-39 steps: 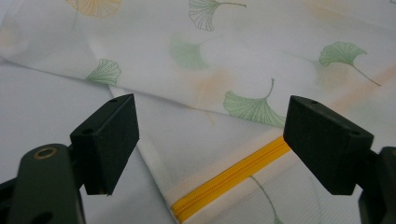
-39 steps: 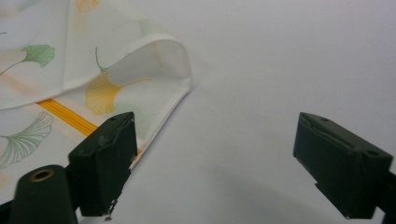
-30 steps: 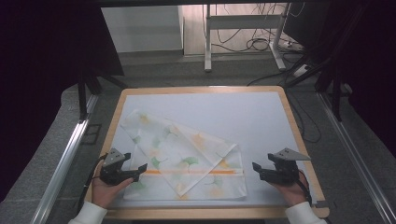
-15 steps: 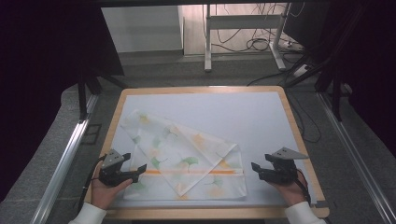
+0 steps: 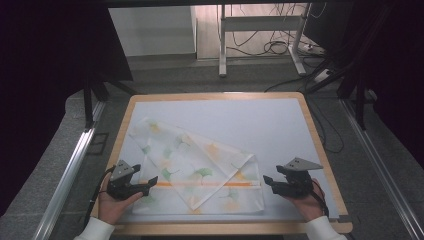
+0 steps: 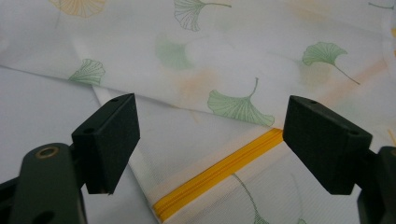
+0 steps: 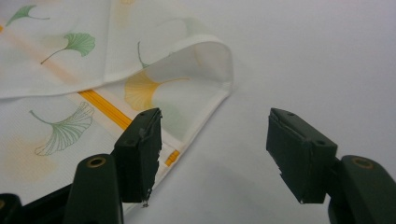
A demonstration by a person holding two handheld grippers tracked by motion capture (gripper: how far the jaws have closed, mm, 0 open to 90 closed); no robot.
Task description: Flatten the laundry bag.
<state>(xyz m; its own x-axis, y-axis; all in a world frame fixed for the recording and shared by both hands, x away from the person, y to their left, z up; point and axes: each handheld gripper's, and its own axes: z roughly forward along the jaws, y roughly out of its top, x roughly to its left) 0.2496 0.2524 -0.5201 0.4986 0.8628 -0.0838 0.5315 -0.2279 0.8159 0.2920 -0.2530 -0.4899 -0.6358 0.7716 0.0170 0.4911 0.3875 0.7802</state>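
While your right gripper (image 7: 215, 154) has just been closing, spread and empty beside the ginkgo-print cloth (image 5: 200, 170), no corner is pinched yet.

The white cloth (image 5: 200, 165) at lower centre of the frame bears green and orange ginkgo leaves and a yellow-orange stripe (image 5: 205, 184), lying on a pale grey-blue worktop (image 5: 260, 120) edged in light wood.

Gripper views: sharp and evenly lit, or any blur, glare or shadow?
Left gripper view: cloth softly lit, no glare, leaf print slightly soft far off. Right gripper view: folded cloth corner crisp, faint shadow beneath it. High view: table bright, surroundings very dark.
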